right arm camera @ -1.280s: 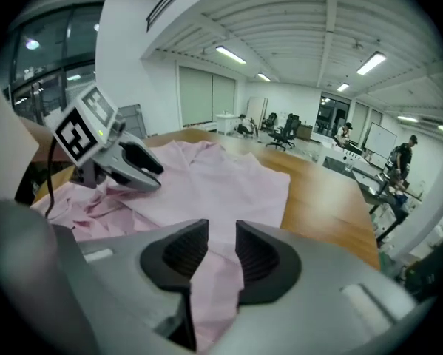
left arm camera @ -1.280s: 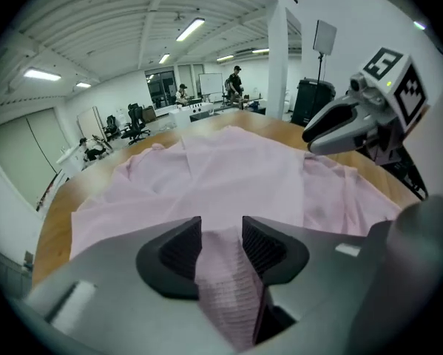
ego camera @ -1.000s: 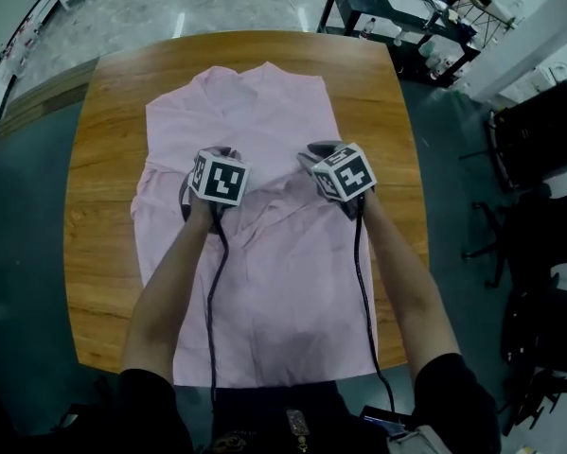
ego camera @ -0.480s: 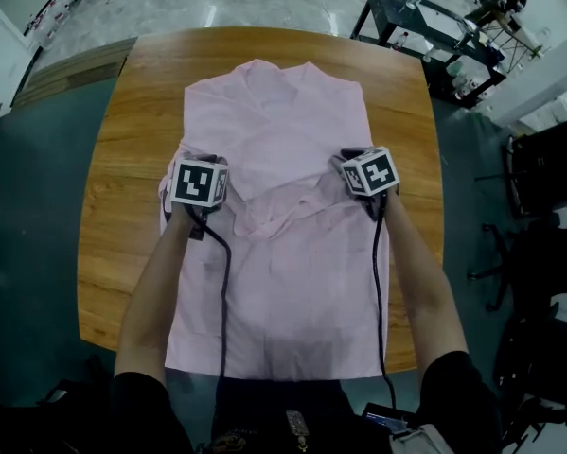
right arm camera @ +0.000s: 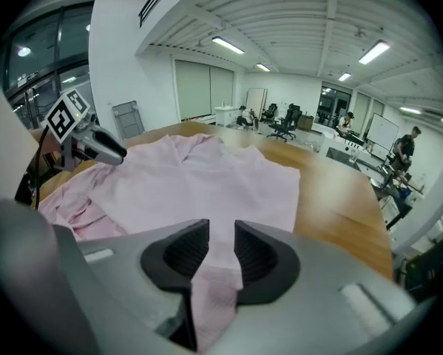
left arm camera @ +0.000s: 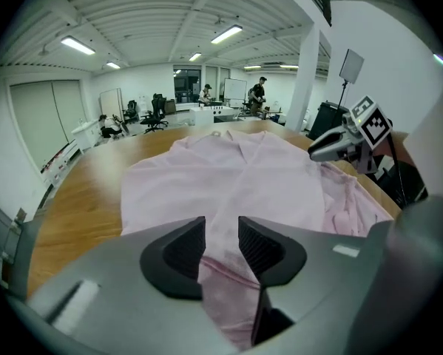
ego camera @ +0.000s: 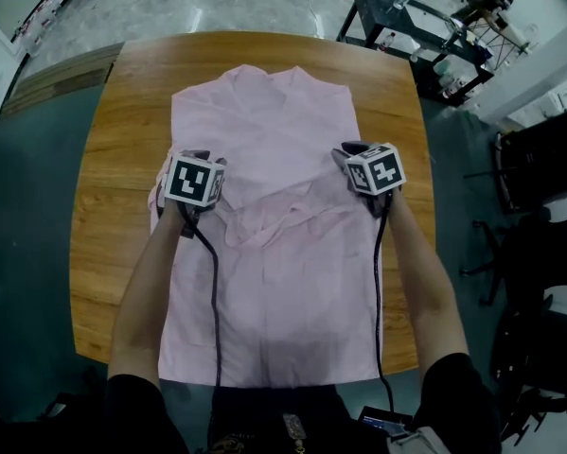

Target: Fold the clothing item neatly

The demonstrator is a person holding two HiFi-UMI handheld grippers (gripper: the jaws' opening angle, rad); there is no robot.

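A rounded wooden counter (ego camera: 103, 216) stands on a grey floor (ego camera: 27, 253), with a black desk (ego camera: 397, 17) beyond its far right corner. A pale pink collared shirt (ego camera: 274, 291) lies along the counter's middle, collar toward the far edge, hem at the near edge. Only the gripper views show ceiling strip lights (left arm camera: 77, 44) and white walls (right arm camera: 121, 72). The left claw (left arm camera: 222, 237) has just been opening, a shirt fold loose between its jaws. The right claw (right arm camera: 221, 242) also stands apart around fabric.
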